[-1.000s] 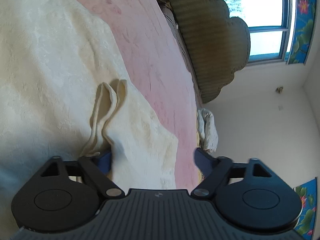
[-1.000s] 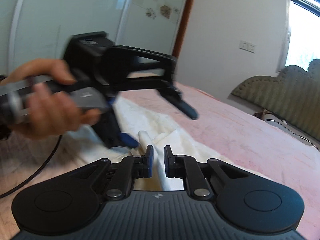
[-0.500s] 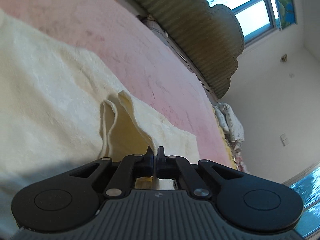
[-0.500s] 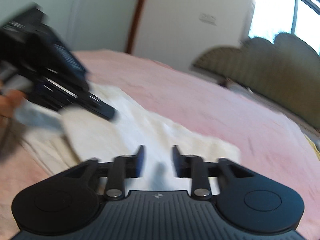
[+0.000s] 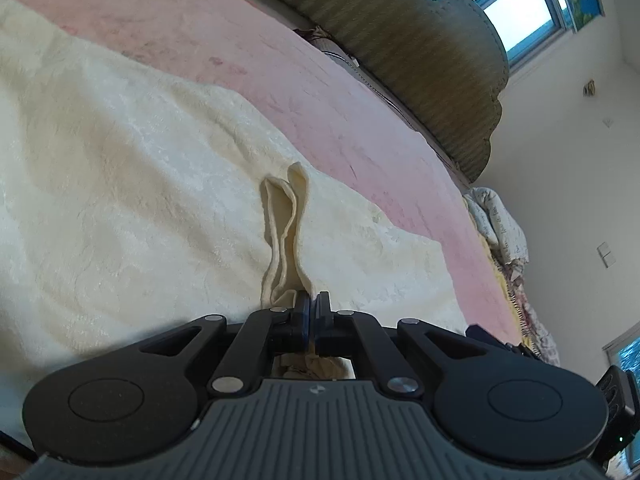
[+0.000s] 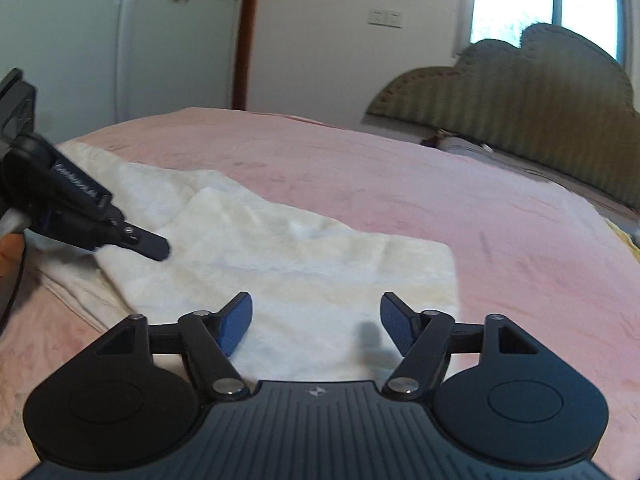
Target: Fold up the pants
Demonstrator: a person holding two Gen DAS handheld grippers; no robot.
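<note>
Cream textured pants [image 5: 132,184] lie spread on a pink bedspread [image 5: 280,80]. In the left wrist view my left gripper [image 5: 311,314] is shut on a raised fold of the pants' edge [image 5: 286,224], which stands up in a narrow loop ahead of the fingers. In the right wrist view the pants [image 6: 288,256] lie flat, and my right gripper [image 6: 316,320] is open and empty just above their near edge. The left gripper [image 6: 152,246] shows at the left of that view, at the pants' left side.
An olive padded headboard [image 6: 540,88] stands at the bed's far side. A window [image 5: 532,12] and white walls lie beyond. Crumpled bedding [image 5: 500,224] lies at the bed's right edge. A white wardrobe and brown door frame [image 6: 242,32] stand at the back left.
My left gripper closed on the fold of the pants' edge. My right gripper opened from nearly shut and swung right, to the pants' near edge.
</note>
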